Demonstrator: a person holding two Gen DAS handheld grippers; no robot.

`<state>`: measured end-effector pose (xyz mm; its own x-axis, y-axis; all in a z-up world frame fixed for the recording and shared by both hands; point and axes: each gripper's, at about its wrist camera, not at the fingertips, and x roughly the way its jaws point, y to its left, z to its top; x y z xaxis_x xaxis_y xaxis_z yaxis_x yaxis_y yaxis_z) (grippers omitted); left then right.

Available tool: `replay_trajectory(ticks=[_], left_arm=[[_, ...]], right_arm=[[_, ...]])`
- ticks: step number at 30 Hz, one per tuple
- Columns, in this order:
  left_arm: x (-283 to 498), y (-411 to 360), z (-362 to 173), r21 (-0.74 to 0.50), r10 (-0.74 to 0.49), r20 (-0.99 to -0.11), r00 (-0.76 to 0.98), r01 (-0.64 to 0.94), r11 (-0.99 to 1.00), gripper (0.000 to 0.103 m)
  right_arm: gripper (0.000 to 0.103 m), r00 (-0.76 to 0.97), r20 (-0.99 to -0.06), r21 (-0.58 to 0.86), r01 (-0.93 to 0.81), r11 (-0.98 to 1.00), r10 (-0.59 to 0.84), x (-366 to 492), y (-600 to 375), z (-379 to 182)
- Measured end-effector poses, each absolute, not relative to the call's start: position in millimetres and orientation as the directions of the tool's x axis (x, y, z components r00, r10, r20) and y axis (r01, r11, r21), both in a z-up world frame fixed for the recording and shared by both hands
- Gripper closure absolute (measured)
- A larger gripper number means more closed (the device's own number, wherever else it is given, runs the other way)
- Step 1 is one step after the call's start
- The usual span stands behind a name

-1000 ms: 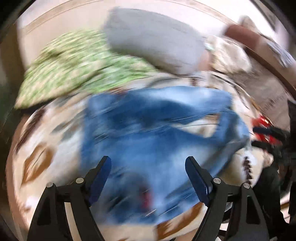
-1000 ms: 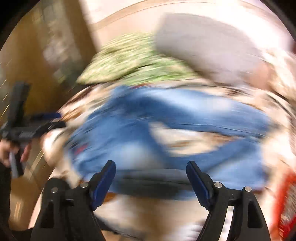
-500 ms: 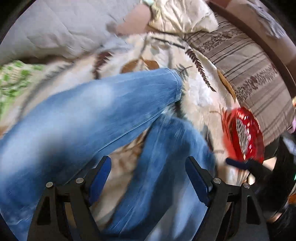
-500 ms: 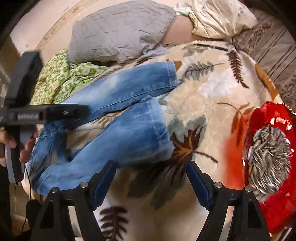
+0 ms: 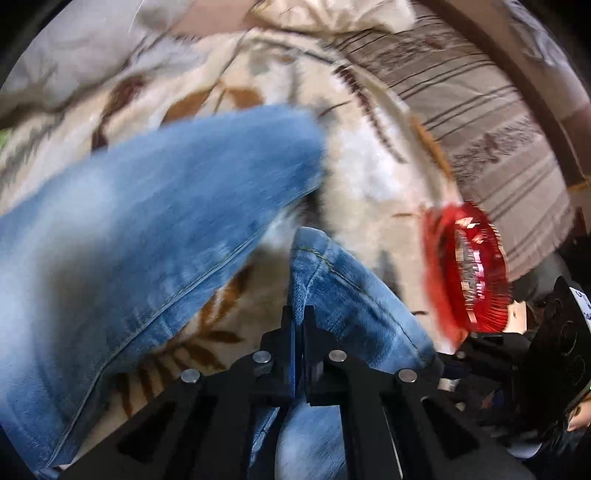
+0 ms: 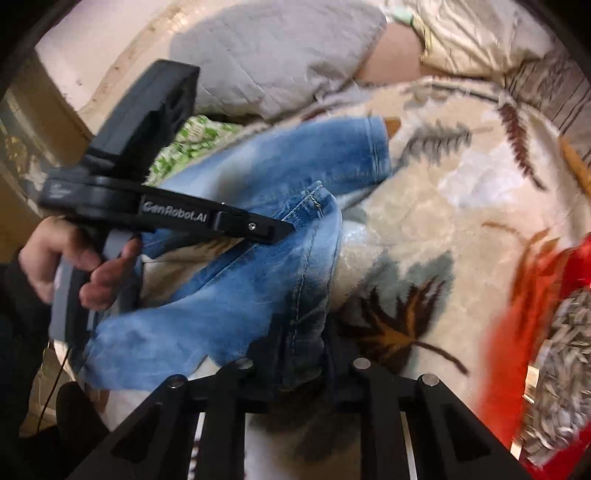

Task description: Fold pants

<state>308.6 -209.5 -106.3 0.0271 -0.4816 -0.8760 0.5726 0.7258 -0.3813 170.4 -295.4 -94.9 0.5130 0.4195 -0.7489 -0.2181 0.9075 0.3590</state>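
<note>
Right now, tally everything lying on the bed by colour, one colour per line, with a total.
Blue: 1, the jeans
Red: 1, the dish of seeds
Grey: 1, the pillow
Green-patterned: 1, the cloth
Cream: 2, the leaf-print blanket and a shiny pillow
Total: 6

Tight beside the red plastic tray of sunflower seeds

I see the red plastic tray of sunflower seeds [image 6: 554, 350] blocking my right; only a strip of leaf-patterned cream blanket [image 6: 424, 236] lies bare between it and the blue denim pants [image 6: 258, 280]. Beyond the tray, a grey quilted pillow [image 6: 273, 59] and striped brown bedding [image 5: 480, 122] close the far side.
</note>
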Motion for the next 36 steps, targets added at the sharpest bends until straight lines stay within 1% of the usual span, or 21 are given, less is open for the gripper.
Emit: replay_trajectory(ticks=[5, 7, 9, 11, 12, 13, 14, 15, 17, 21, 24, 27, 30, 34, 36], left_arm=[[286.3, -251.0, -62.8, -0.349, -0.513, -0.858, 0.038, 0.688, 0.636, 0.101], [281.4, -282.7, -58.4, -0.315, -0.498, -0.866, 0.041, 0.729, 0.608, 0.1], [278.4, -299.6, -58.8, -0.277, -0.461, -0.886, 0.043, 0.75, 0.601, 0.098], [277.5, -315.4, -64.9, -0.198, -0.383, -0.92, 0.078, 0.75, 0.63, 0.074], [278.6, -315.5, -63.8, -0.168, -0.359, -0.927, 0.11, 0.733, 0.659, 0.043], [278.1, -307.7, -61.1, -0.155, -0.358, -0.923, 0.14, 0.717, 0.68, 0.022], [277.7, -297.3, -54.6, -0.148, -0.373, -0.909, 0.184, 0.696, 0.702, 0.02], [277.6, -283.7, -47.8, -0.159, -0.395, -0.896, 0.202, 0.686, 0.71, 0.02], [279.3, -258.9, -38.6, -0.153, -0.386, -0.896, 0.218, 0.666, 0.73, 0.02], [282.2, -189.3, -16.2, -0.072, -0.309, -0.899, 0.312, 0.59, 0.804, 0.02], [281.3, -128.8, 3.7, 0.004, -0.228, -0.901, 0.368, 0.534, 0.846, 0.02], [272.6, -71.3, 28.9, 0.094, -0.139, -0.896, 0.422, 0.486, 0.869, 0.02], [260.5, -23.6, 50.0, 0.16, -0.081, -0.894, 0.441, 0.484, 0.86, 0.02], [263.9, -16.8, 46.4, 0.229, -0.036, -0.89, 0.454, 0.516, 0.826, 0.018], [276.9, -33.6, 34.4, 0.216, -0.066, -0.889, 0.453, 0.541, 0.813, 0.018]], right_arm=[[0.083, 0.598, -0.708, 0.329, -0.192, 0.925, 0.376, 125.4, -330.4, -55.3], [0.083, 0.619, -0.712, 0.303, -0.155, 0.94, 0.331, 115.6, -342.6, -46.2], [0.083, 0.633, -0.729, 0.254, -0.103, 0.962, 0.261, 106.7, -355.7, -44.0], [0.073, 0.596, -0.778, 0.229, -0.029, 0.973, 0.2, 104.5, -369.8, -47.4], [0.056, 0.58, -0.796, 0.212, 0.001, 0.977, 0.172, 103.7, -373.8, -48.7], [0.028, 0.579, -0.802, 0.198, 0.022, 0.98, 0.149, 101.4, -376.2, -47.0], [0.019, 0.604, -0.783, 0.205, 0.025, 0.979, 0.148, 94.4, -379.5, -41.5], [0.016, 0.635, -0.756, 0.217, 0.015, 0.976, 0.158, 87.8, -380.9, -35.0], [0.016, 0.665, -0.727, 0.21, -0.021, 0.978, 0.17, 81.0, -378.5, -23.5], [0.016, 0.683, -0.706, 0.19, -0.072, 0.979, 0.187, 89.2, -362.9, -11.7], [0.016, 0.69, -0.691, 0.18, -0.124, 0.976, 0.216, 107.4, -344.3, -8.8], [0.016, 0.681, -0.697, 0.168, -0.152, 0.974, 0.226, 131.5, -326.9, -10.7], [0.016, 0.662, -0.704, 0.179, -0.183, 0.967, 0.256, 153.4, -308.1, -15.8], [0.016, 0.647, -0.722, 0.153, -0.197, 0.968, 0.246, 177.3, -290.5, -23.7], [0.016, 0.632, -0.738, 0.152, -0.187, 0.971, 0.237, 191.6, -291.0, -29.9]])
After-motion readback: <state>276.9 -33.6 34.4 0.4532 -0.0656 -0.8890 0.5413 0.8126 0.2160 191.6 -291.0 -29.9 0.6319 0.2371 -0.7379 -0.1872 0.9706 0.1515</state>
